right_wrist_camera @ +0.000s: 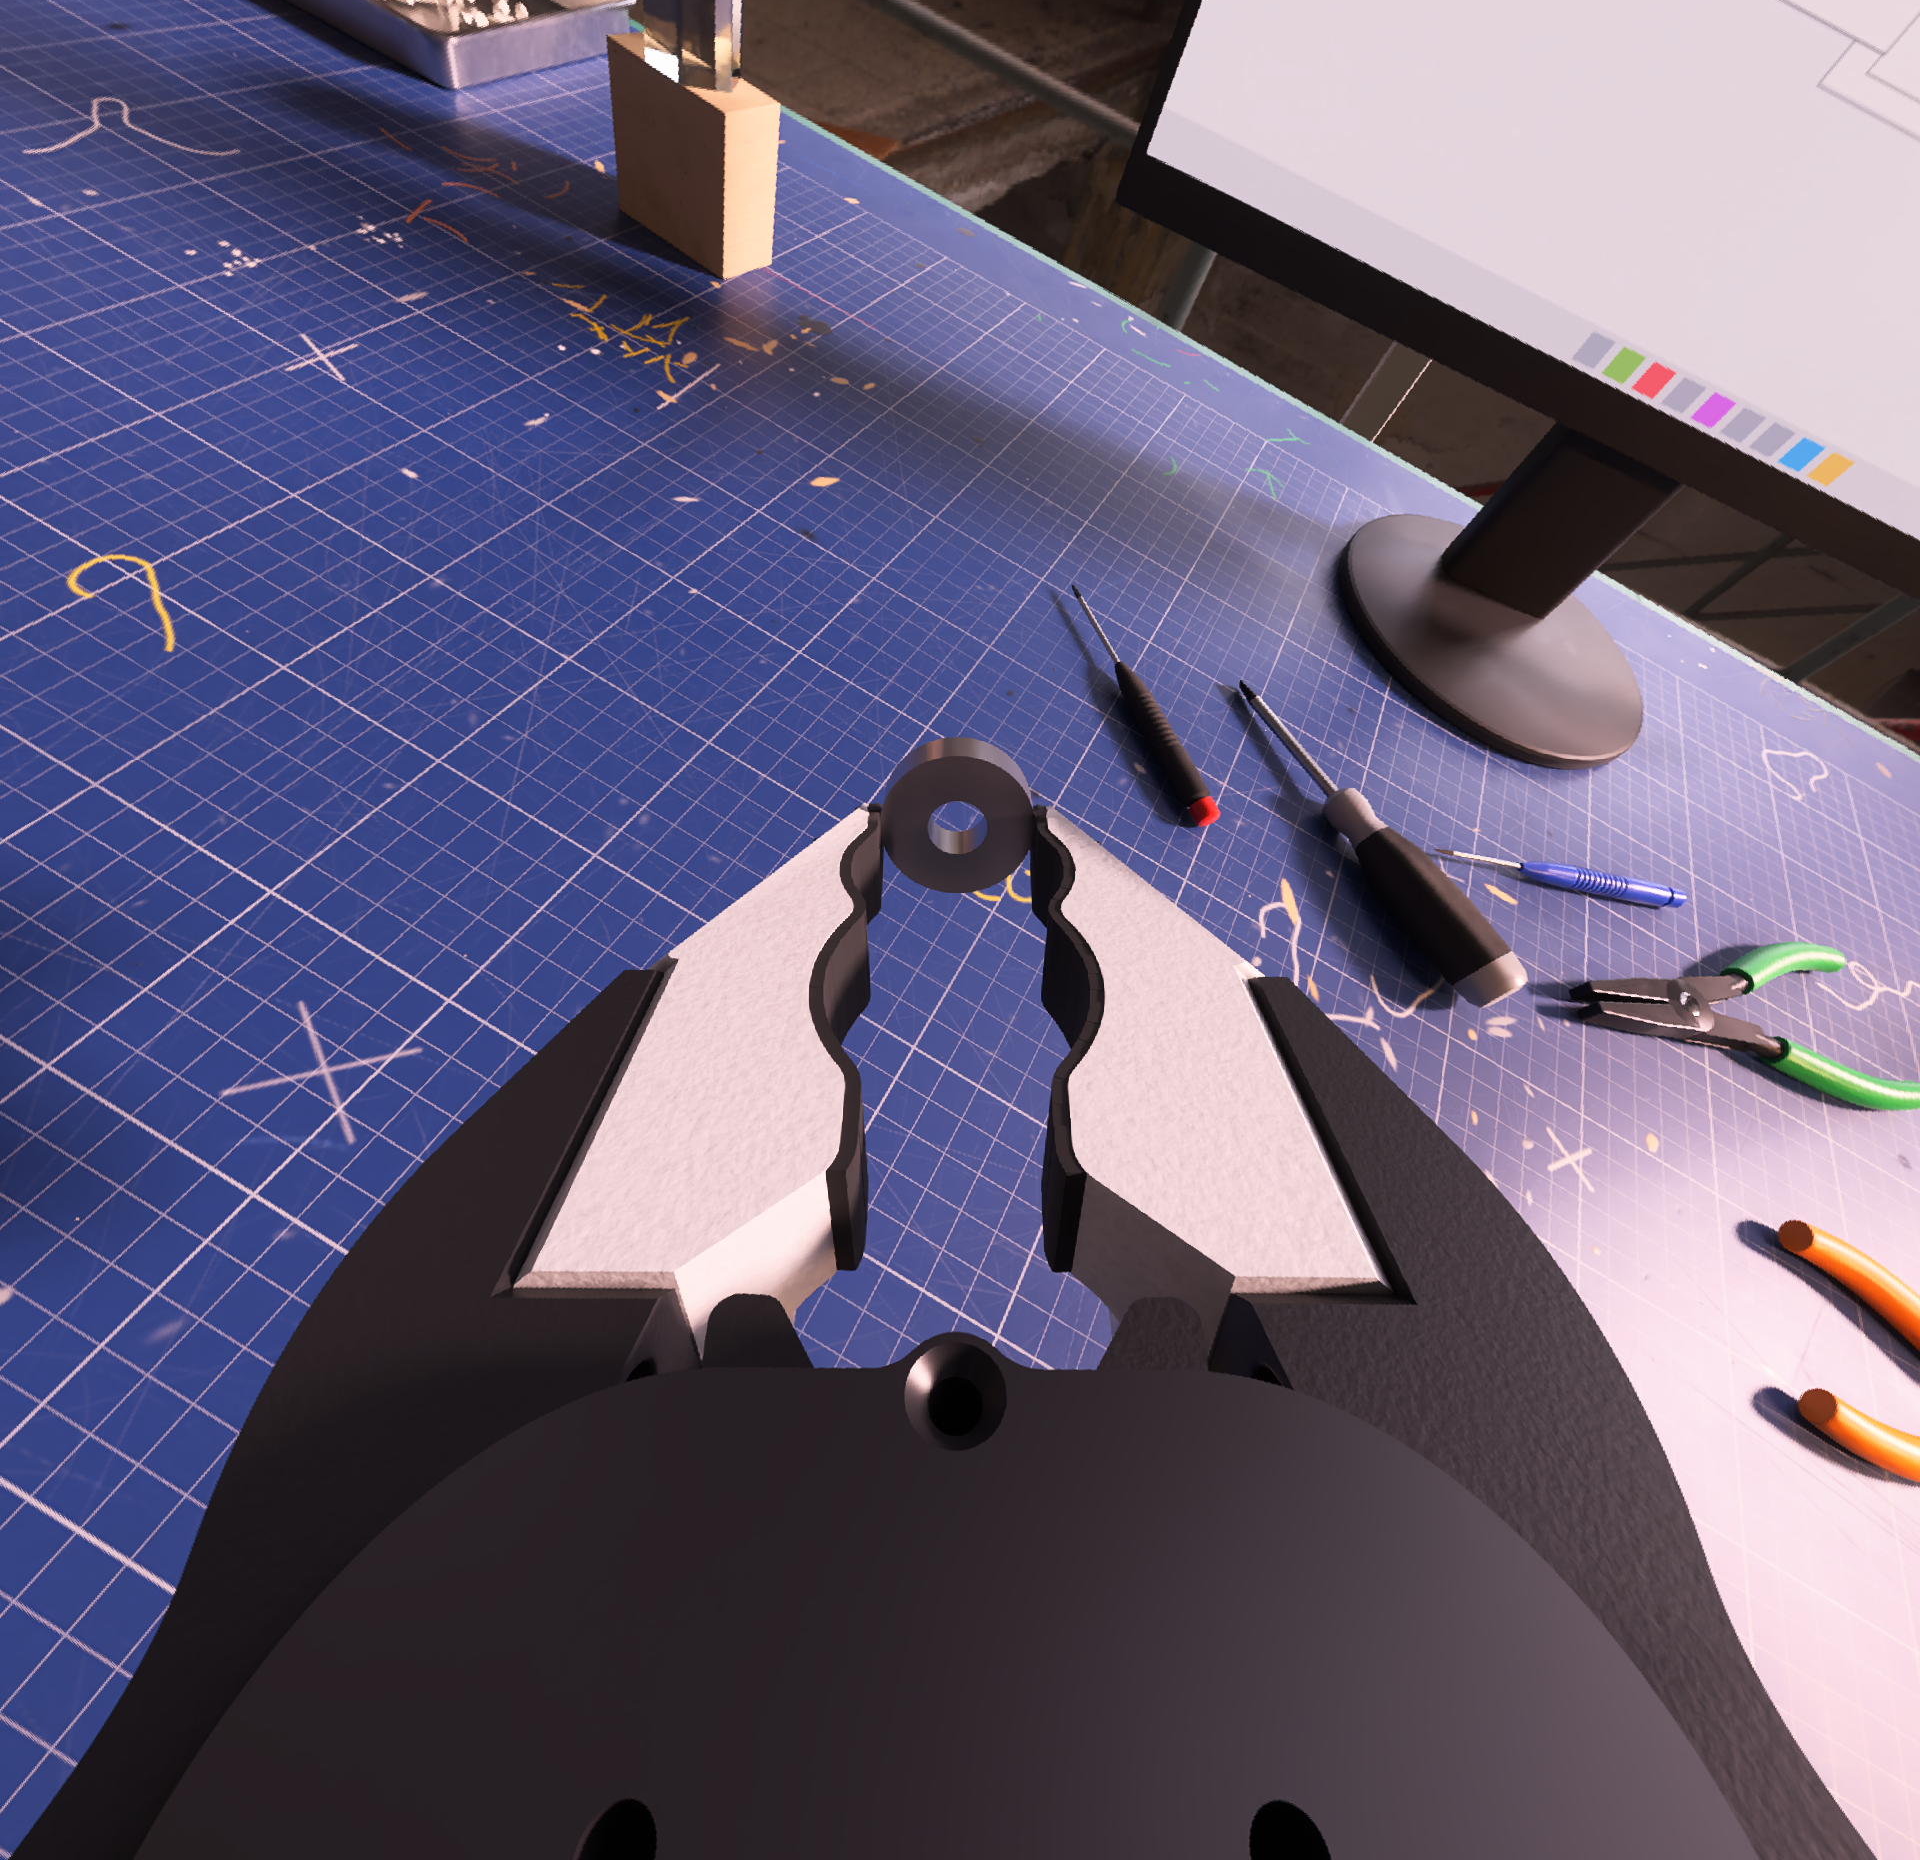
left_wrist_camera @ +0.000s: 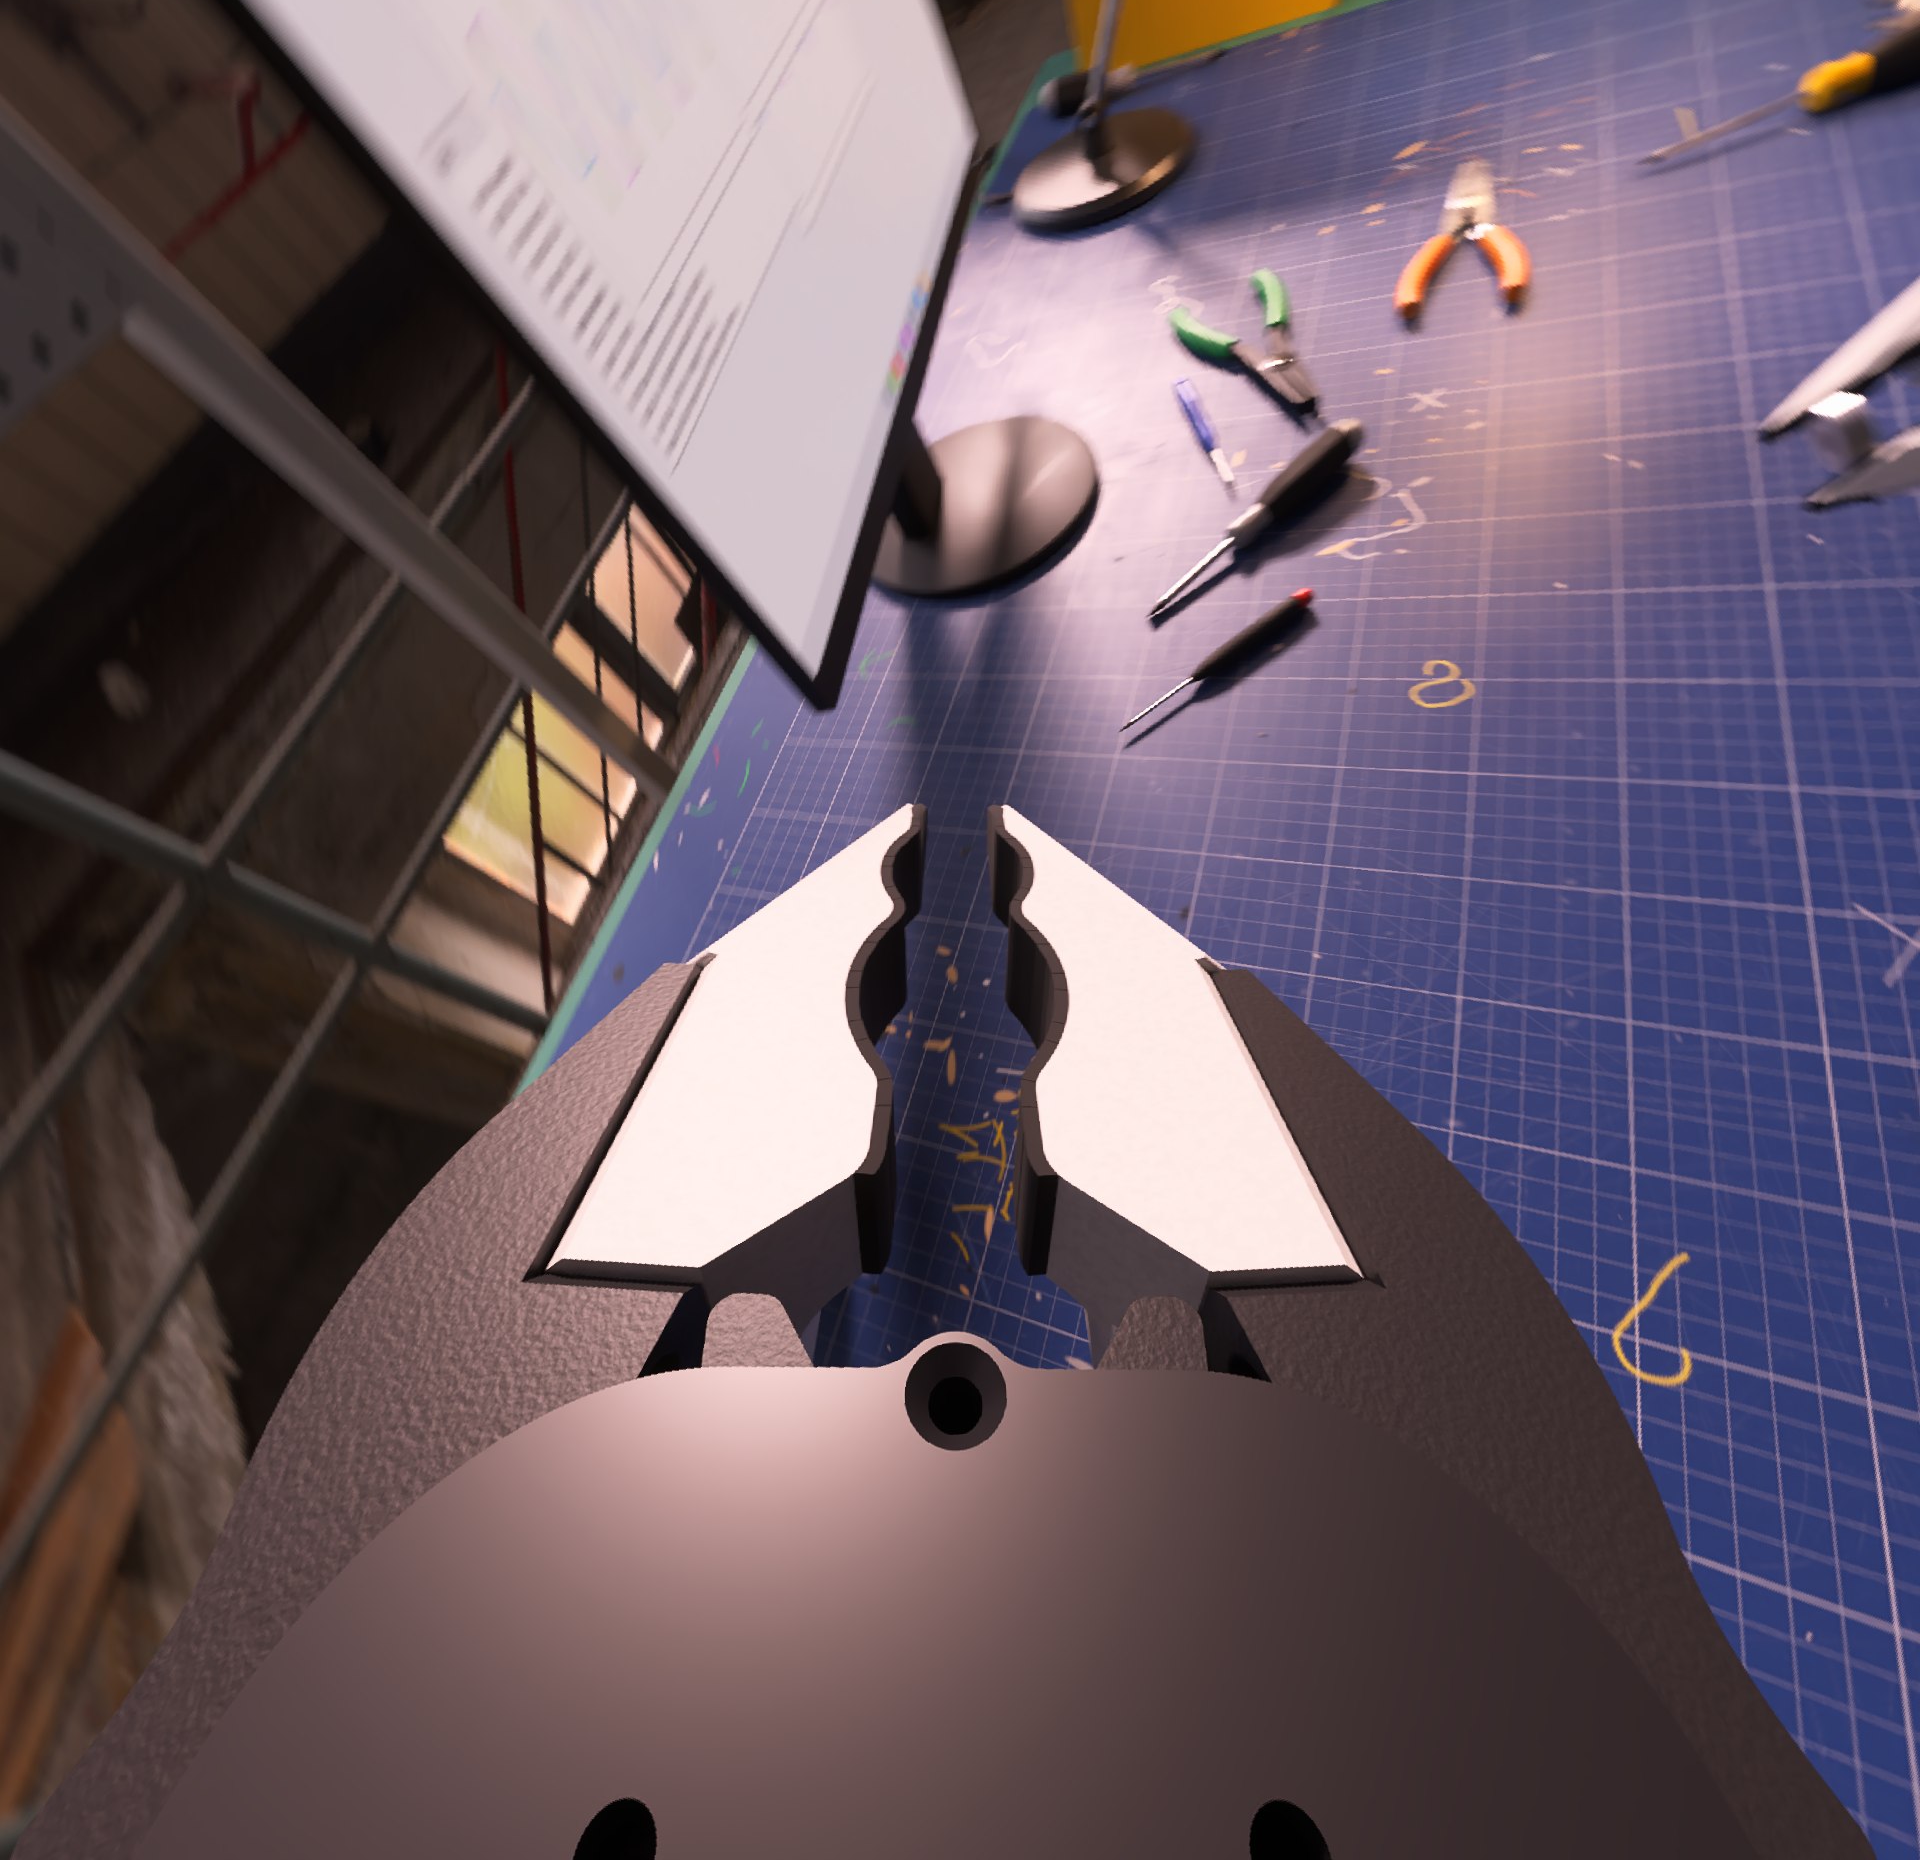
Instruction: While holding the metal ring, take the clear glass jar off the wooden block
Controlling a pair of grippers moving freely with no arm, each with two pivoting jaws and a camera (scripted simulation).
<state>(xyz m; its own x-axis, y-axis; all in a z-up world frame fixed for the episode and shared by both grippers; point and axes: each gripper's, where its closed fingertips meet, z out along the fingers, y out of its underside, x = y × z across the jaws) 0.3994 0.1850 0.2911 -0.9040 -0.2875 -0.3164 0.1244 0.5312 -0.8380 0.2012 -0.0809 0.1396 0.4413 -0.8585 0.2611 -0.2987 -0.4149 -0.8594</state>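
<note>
In the right wrist view, the right gripper [right_wrist_camera: 956, 818] is clamped on a flat grey metal ring [right_wrist_camera: 956, 823] at its fingertips, at the centre of the frame; the ring stands on edge, its round hole facing the camera, so its axis runs roughly along the fingers. At the top of that frame, left of centre, a clear glass jar with a white cap [right_wrist_camera: 694, 13] stands upright on a tall pale wooden block [right_wrist_camera: 694, 174], long axis vertical (its top is cut off by the frame edge). The block rests on the blue gridded cutting mat [right_wrist_camera: 312, 667], near a shallow metal tray [right_wrist_camera: 436, 18] in the upper left. In the left wrist view, the left gripper [left_wrist_camera: 954, 823] holds nothing, its jaws a narrow gap apart, apparently above the mat.
</note>
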